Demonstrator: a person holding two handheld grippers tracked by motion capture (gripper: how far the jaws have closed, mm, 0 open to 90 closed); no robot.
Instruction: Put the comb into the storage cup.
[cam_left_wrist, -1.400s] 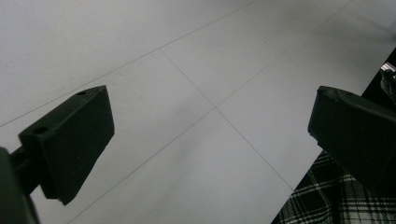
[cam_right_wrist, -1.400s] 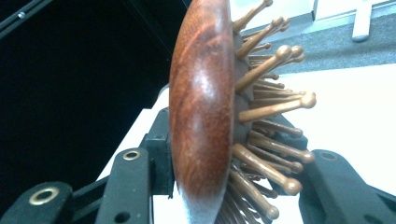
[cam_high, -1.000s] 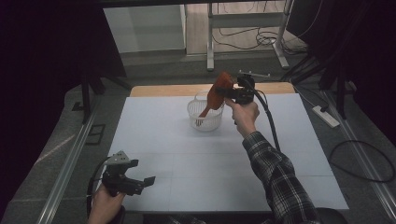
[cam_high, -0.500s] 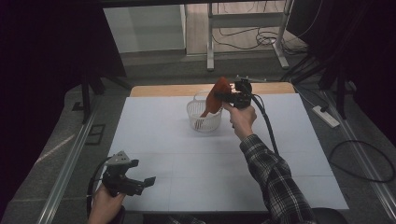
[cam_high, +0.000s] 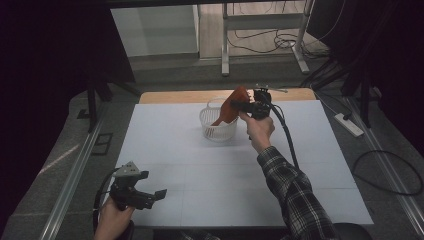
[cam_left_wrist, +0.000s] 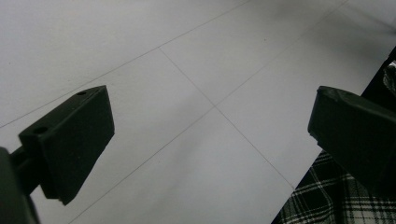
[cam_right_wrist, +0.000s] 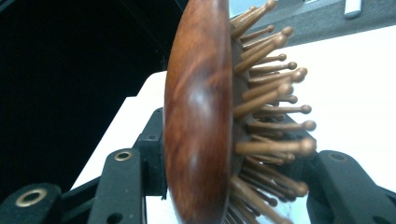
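The white table (cam_high: 165, 150) is being seen whole in the high view, while its far wooden edge is being partly covered by the things above it. A white basket (cam_high: 216, 125) is standing toward the far middle of the table; its inside is being hidden by its mesh wall and by the brush, so its contents cannot be told. A wooden hairbrush (cam_high: 231, 107) is being held over the basket, its lower end dipping into the basket's mouth behind the rim. In the right gripper view the hairbrush (cam_right_wrist: 201, 121) is being shown edge-on, its top and bottom being cut off by the frame, with the peg bristles pointing right. The right gripper (cam_high: 248, 106) is being held by a hand on a plaid sleeve (cam_high: 295, 195); its jaws have just been opening, the brush is standing between them, and whether the pads are still pressing on it cannot be made out. The left gripper (cam_high: 152, 196) is being held low near the table's near left corner, its jaws standing wide apart with nothing between them.
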